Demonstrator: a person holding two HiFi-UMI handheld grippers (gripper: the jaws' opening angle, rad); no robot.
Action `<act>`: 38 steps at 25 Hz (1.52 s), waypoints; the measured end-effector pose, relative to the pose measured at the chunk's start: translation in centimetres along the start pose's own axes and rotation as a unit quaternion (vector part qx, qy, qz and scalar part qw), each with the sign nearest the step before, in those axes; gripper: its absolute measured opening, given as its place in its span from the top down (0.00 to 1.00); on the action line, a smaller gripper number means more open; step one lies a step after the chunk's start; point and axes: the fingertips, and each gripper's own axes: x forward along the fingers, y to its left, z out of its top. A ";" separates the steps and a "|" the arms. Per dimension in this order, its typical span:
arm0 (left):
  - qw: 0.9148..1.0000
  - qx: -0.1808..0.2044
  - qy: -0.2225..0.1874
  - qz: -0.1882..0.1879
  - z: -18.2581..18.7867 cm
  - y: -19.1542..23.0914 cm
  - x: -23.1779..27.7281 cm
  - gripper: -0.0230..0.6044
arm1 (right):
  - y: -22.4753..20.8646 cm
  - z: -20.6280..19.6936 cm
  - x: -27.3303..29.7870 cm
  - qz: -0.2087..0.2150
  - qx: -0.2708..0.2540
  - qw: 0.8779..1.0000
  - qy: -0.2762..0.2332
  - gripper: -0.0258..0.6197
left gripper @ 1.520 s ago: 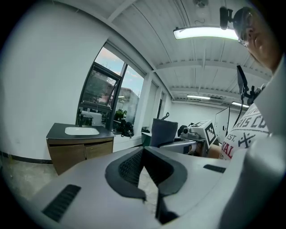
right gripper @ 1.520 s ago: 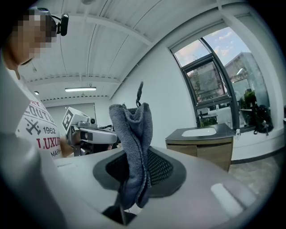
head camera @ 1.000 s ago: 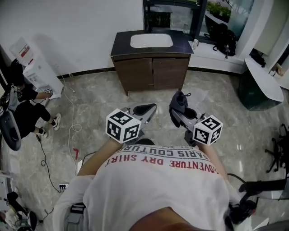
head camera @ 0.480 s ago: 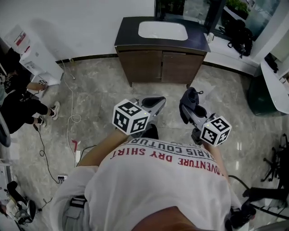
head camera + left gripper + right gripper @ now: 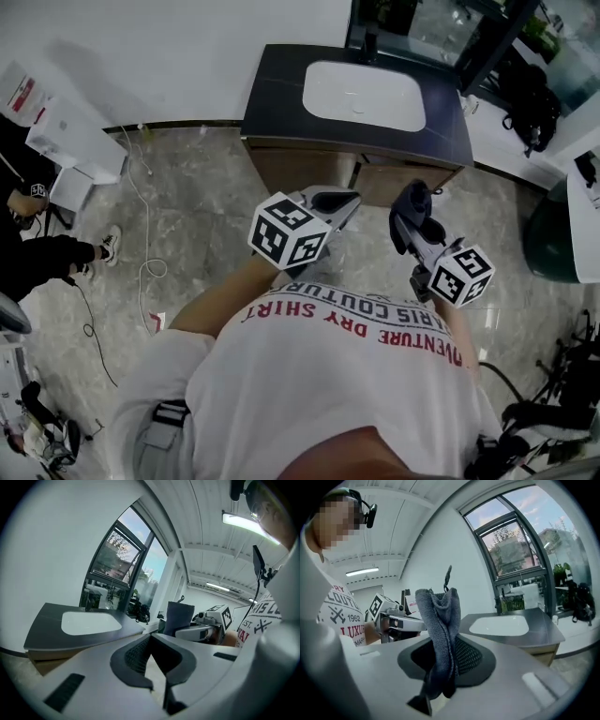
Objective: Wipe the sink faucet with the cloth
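A dark vanity top [image 5: 281, 94] with a white sink basin [image 5: 364, 94] stands ahead against the wall. The dark faucet [image 5: 368, 42] rises behind the basin, also visible as the faucet [image 5: 502, 603] in the right gripper view. My right gripper [image 5: 410, 214] is shut on a dark blue-grey cloth [image 5: 438, 620], which stands up folded between its pads. My left gripper [image 5: 339, 200] is held beside it, its jaws meeting at the tips with nothing in them [image 5: 150, 639]. Both grippers are in the air, short of the cabinet front and well away from the faucet.
A person sits on the floor at the far left [image 5: 37, 253] near a white unit [image 5: 66, 141]. A white cable [image 5: 141, 234] trails over the marble floor. A black bag [image 5: 530, 94] lies by the window, and a dark green bin [image 5: 553, 244] stands at the right.
The vanity has drawn nearer and larger in the head view. Both grippers have moved forward toward it, keeping their posture, with the cloth still held in the right one.
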 end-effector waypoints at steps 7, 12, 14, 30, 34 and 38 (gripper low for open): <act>1.000 -0.001 -0.022 -0.011 4.6 7.2 2.9 0.96 | -4.8 4.8 5.9 -0.016 -0.030 0.999 0.002 0.83; 0.999 -0.003 -0.038 -0.008 7.1 9.2 3.9 0.96 | -7.0 7.2 7.9 -0.012 -0.046 0.999 0.007 0.83; 0.999 0.001 -0.039 -0.001 7.4 10.1 4.5 0.96 | -7.9 7.7 8.7 -0.004 -0.050 0.999 0.002 0.84; 0.997 -0.047 0.009 0.054 13.4 27.8 23.5 0.96 | -31.2 11.1 22.7 0.048 -0.015 0.998 0.040 0.83; 0.996 -0.056 0.002 0.070 16.9 32.0 28.1 0.96 | -37.3 14.0 25.8 0.065 -0.012 0.997 0.047 0.83; 0.995 -0.058 -0.003 0.086 19.5 34.9 30.1 0.96 | -40.5 16.5 28.4 0.082 -0.018 0.995 0.045 0.84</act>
